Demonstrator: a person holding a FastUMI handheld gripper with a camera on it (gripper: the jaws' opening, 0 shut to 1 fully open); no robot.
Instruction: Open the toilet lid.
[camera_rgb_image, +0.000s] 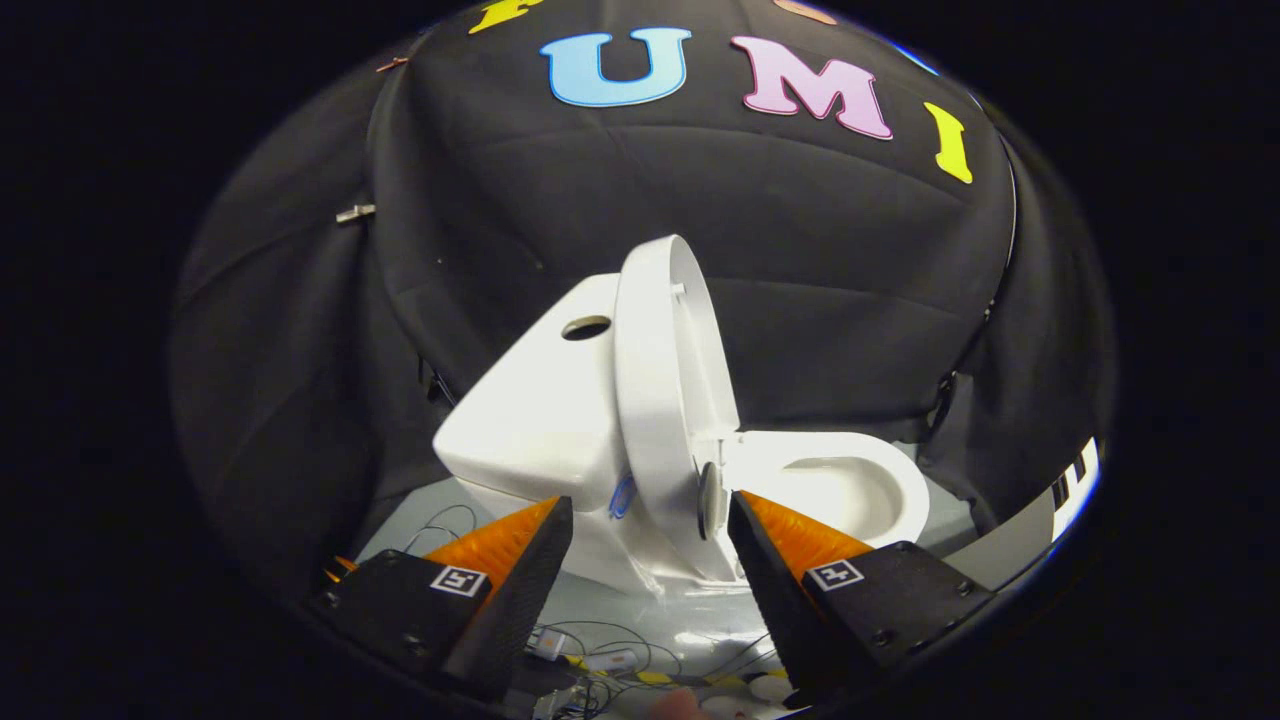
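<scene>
Toilet lid (655, 400) raised upright against the tank (545, 410).
Gripper (650, 520) fingers spread apart and empty, lid's lower edge just ahead between them; bowl (850, 485) uncovered beyond.

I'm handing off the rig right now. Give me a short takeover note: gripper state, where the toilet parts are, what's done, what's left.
Gripper: open, holding nothing; the lid's lower edge sits between and just ahead of the fingers, apparently untouched.
Lid: raised, standing about upright, seen edge-on beside the tank.
Bowl: uncovered, beyond the one finger.
Done: lid looks lifted off the bowl.
Left: probably just check that it rests back stably, then pull the gripper away. Mind the loose cables on the floor below the fingers.
</scene>
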